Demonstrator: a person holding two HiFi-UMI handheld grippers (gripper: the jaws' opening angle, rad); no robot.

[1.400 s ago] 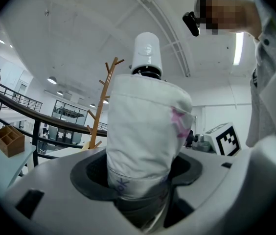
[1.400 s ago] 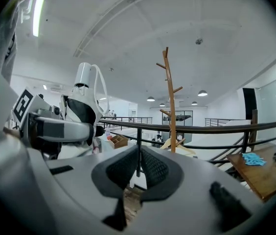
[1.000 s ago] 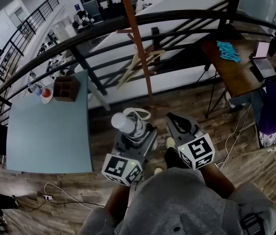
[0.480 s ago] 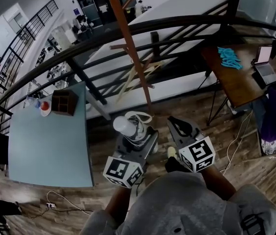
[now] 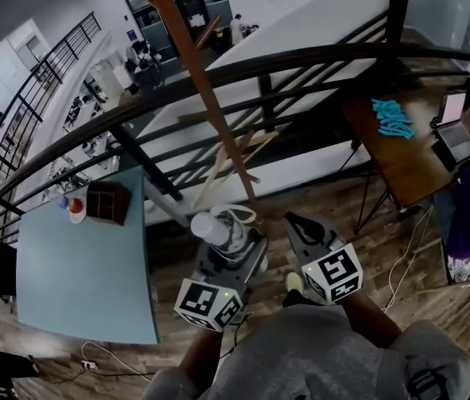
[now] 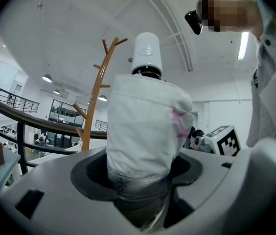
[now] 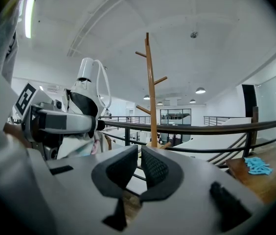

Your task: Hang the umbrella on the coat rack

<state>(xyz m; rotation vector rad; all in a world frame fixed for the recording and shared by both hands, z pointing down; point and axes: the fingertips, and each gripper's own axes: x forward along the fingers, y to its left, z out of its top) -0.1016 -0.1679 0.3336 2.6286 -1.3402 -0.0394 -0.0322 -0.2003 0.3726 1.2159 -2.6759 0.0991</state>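
Left tool (image 6: 140,182) is clamped on the folded umbrella (image 6: 145,131), held upright. Right tool (image 7: 139,173) is empty, jaws all but together. Coat rack (image 5: 210,115) ahead stands nearer than a second ago: approach under way, hanging pending.

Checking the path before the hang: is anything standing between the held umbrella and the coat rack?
Nothing visible does. The umbrella, clamped upright in the left gripper, faces the coat rack directly. The railing runs behind the rack, not in front of it.
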